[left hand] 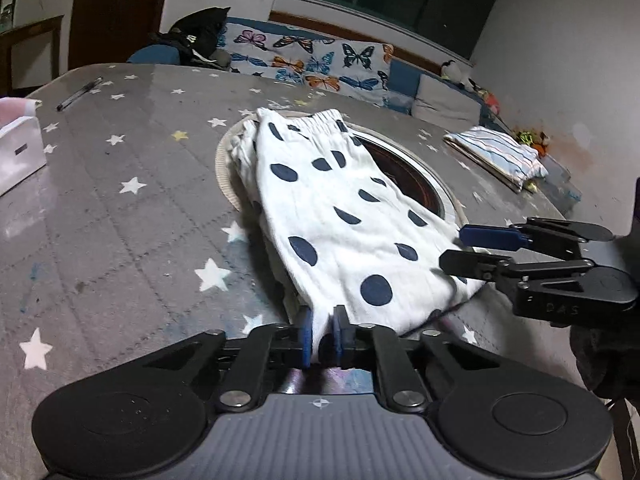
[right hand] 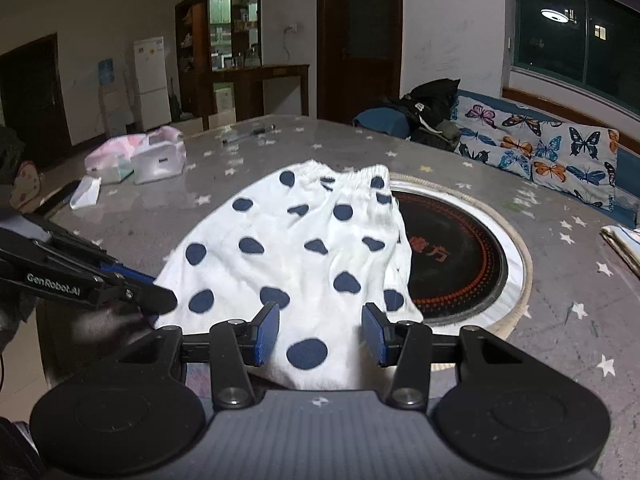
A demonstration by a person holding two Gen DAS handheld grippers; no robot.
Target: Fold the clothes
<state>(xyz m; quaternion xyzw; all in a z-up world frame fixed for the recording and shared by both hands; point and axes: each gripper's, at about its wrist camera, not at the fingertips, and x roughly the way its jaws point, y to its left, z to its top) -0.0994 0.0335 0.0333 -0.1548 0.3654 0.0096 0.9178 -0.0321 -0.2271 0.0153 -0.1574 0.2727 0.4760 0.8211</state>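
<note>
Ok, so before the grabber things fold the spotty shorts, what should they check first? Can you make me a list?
1. Left gripper pinching the hem of the spotty shorts: ok, shut on cloth.
2. Right gripper holding too: not ok, its jaws stand open with cloth between them.
3. Waistband lying flat at the far end: ok.
4. Shorts clear of the round burner: not ok, one side lies over its rim.
5. Folded striped cloth out of the way: ok, far off on the table.
</note>
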